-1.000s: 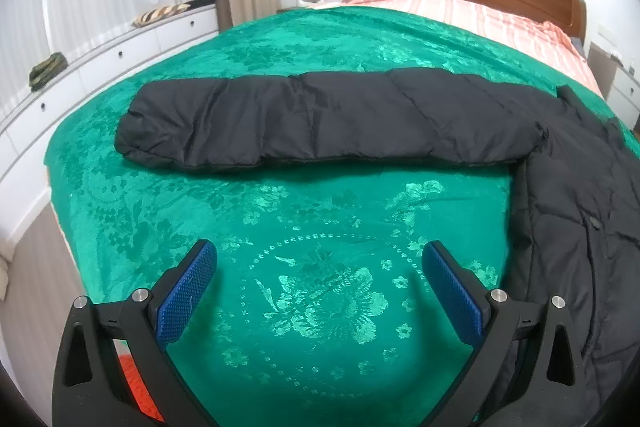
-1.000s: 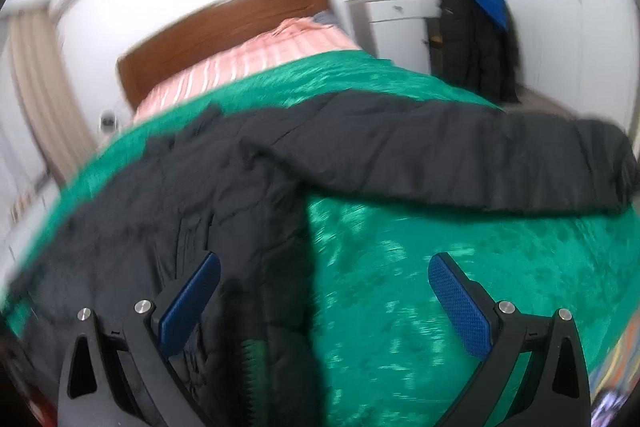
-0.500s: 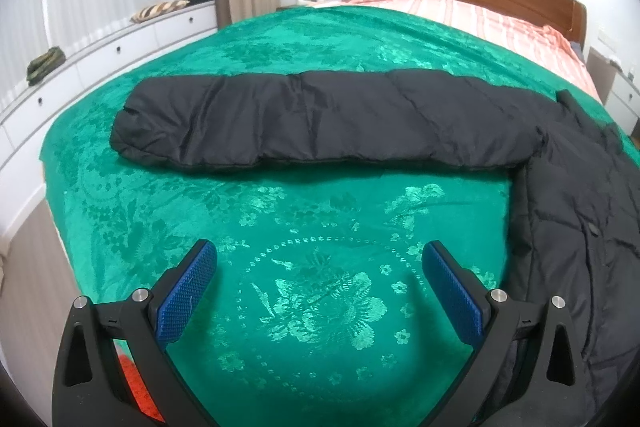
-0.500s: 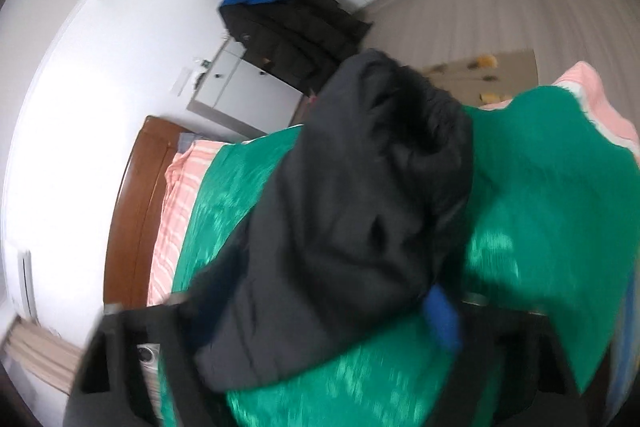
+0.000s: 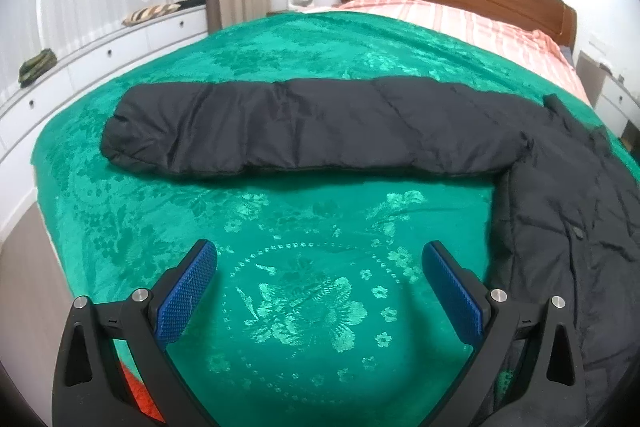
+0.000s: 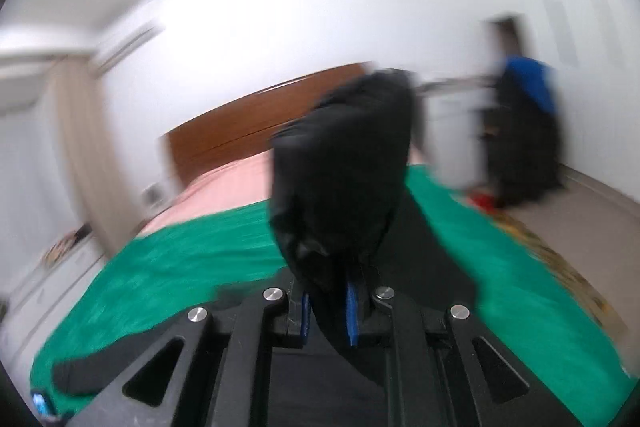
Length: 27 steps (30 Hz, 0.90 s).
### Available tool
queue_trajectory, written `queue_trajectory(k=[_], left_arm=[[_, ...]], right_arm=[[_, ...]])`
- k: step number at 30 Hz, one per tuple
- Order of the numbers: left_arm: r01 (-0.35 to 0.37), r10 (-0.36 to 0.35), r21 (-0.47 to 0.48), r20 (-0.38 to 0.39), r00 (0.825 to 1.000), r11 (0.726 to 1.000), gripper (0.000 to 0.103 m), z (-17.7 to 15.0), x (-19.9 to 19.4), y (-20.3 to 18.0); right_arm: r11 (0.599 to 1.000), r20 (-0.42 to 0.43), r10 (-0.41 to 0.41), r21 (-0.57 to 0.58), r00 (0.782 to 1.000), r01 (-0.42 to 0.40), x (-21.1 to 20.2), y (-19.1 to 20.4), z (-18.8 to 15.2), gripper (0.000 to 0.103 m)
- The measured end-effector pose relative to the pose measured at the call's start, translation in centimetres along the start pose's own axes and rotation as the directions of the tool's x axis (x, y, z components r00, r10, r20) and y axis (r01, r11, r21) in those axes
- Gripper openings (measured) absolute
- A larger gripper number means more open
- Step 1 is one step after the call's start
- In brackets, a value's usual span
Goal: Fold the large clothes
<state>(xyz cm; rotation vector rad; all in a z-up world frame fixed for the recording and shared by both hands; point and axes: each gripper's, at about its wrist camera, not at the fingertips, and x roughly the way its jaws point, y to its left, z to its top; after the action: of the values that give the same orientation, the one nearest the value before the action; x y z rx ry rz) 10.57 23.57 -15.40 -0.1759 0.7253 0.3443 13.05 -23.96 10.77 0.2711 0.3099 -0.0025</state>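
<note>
Right gripper (image 6: 329, 307) jaws clamped on blurred black jacket (image 6: 344, 171); left gripper (image 5: 320, 291) jaws apart, empty

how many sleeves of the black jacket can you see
2. One sleeve lies flat across the green bedspread in the left wrist view. The other sleeve is pinched in the right gripper, lifted above the bed.
</note>
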Motion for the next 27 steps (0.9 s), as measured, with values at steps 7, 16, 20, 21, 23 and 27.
queue_trajectory(k=[7, 16, 20, 21, 23, 27], left_arm=[[0.005, -0.005, 0.003, -0.02, 1.0, 1.0, 0.102, -0.3, 0.2, 0.3], [0.04, -0.039, 0.033, -0.014, 0.999, 0.999, 0.102, -0.4, -0.2, -0.5], [0.061, -0.061, 0.016, -0.031, 0.998, 0.998, 0.102, -0.3, 0.2, -0.6], [0.063, -0.063, 0.014, -0.034, 0.997, 0.998, 0.102, -0.4, 0.2, -0.6], [0.062, -0.062, 0.015, -0.041, 0.997, 0.998, 0.102, -0.4, 0.3, -0.6], [0.057, -0.056, 0.014, -0.062, 0.997, 0.998, 0.102, -0.7, 0.8, -0.9]], right_arm=[[0.956, -0.339, 0.229, -0.1, 0.913, -0.276, 13.8, 18.9, -10.3, 0.073], [0.927, -0.511, 0.344, 0.051, 0.788, -0.372, 10.3, 18.1, -21.8, 0.075], [0.94, -0.471, 0.256, -0.081, 0.844, -0.33, 6.6, 13.0, -20.9, 0.082], [0.944, -0.451, 0.225, -0.12, 0.864, -0.308, 5.2, 11.4, -20.9, 0.083], [0.952, -0.43, 0.165, -0.164, 0.888, -0.257, 3.4, 9.1, -21.0, 0.087], [0.972, -0.381, 0.055, -0.189, 0.923, -0.136, 1.7, 5.9, -22.5, 0.087]])
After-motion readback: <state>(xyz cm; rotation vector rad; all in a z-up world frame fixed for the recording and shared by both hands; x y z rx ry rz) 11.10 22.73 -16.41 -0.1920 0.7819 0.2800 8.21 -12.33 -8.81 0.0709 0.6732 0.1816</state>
